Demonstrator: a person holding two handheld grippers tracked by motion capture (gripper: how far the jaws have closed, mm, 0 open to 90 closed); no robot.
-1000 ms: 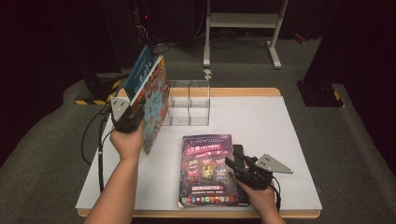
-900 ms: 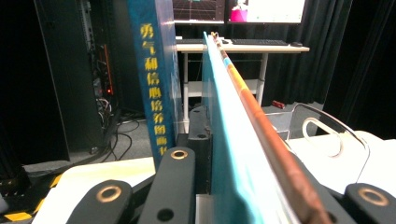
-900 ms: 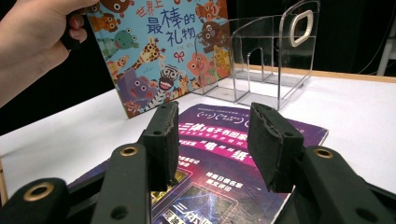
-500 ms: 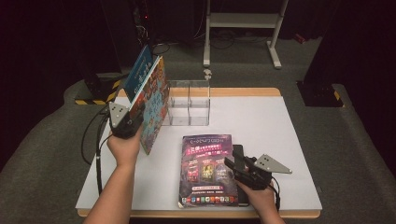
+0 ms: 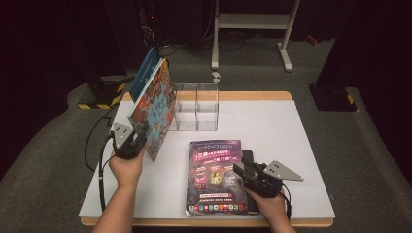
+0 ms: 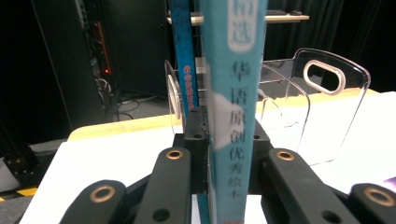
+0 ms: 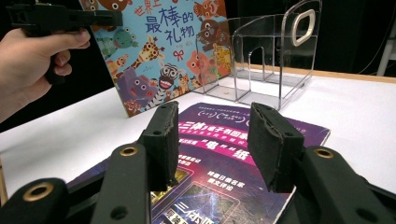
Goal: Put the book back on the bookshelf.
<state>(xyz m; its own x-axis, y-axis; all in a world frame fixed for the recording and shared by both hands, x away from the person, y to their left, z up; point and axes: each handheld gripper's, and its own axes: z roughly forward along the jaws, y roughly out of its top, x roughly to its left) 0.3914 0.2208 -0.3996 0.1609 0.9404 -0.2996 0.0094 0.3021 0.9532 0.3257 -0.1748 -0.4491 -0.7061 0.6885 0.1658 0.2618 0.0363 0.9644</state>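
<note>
- High view: left gripper (image 5: 130, 141) clamps two thin picture books by their lower edge, holding them upright and tilted over the left part of the white table (image 5: 291, 131).
- Front book is the animal picture book (image 5: 156, 111): glossy cover, dense cartoon animals, teal ground; right gripper view shows giraffe, zebra and Chinese title on it (image 7: 159, 51).
- Behind it, the blue book (image 5: 145, 73), thinner, plain blue cover, touching the front one.
- Left gripper view: teal spine (image 6: 233, 93) with Chinese lettering and a white scuff sits between the black jaws, pads pressed on it; blue book's spine (image 6: 184, 70) runs just beside it at the left pad. Jaws have just been closing a little on the pair.
- Books' lower corner stands at the table, just left of the clear acrylic book holder (image 5: 197, 107): transparent, rounded dividers, oval handle cutout, hard smooth plastic.
- Right gripper (image 5: 248, 171) rests at the right edge of the purple magazine (image 5: 214, 177), which lies flat near the front edge, glossy dark cover.
- Right gripper view: jaws part-open, rubbery ribbed pads (image 7: 166, 135), nothing between them; magazine lies under them.
</note>
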